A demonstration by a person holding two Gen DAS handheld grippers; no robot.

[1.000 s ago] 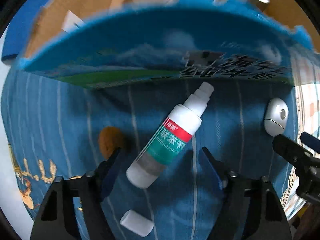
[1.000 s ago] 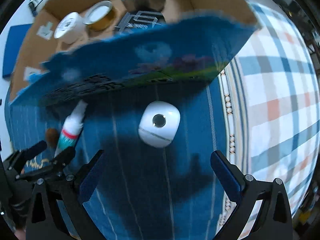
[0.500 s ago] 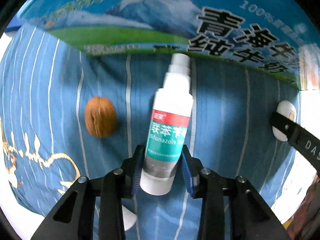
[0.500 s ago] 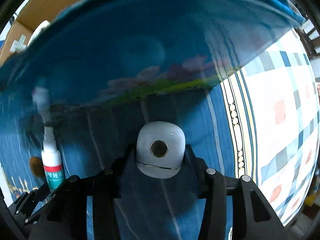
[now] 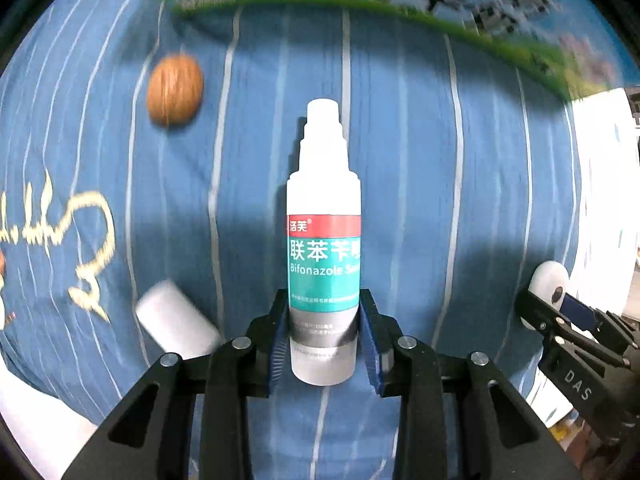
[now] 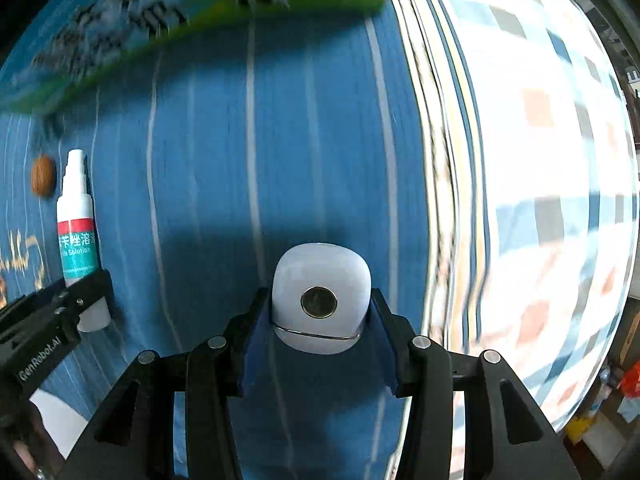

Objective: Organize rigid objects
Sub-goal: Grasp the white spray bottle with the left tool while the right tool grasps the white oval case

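In the left wrist view, the left gripper pinches the lower body of a white Bifonazole spray bottle, blue pads pressed against both sides below the teal and red label, nozzle pointing away along the fingers. The bottle is above a blue striped cloth; whether it has left the cloth cannot be told. A walnut lies loose well to the upper left, and a small white cap lies loose beside the left finger. The printed blue and green milk carton box runs across the top edge. At the right edge the other gripper shows, gripping something white. In the right wrist view, the right gripper is closed on a rounded white device with a dark round centre, clamped from both sides over the same cloth, near where it meets a checked cloth. The spray bottle, held by the left gripper, and the walnut appear at far left. Judging by this, both grasps are made and neither item is yet placed; the walnut and cap remain to be sorted.
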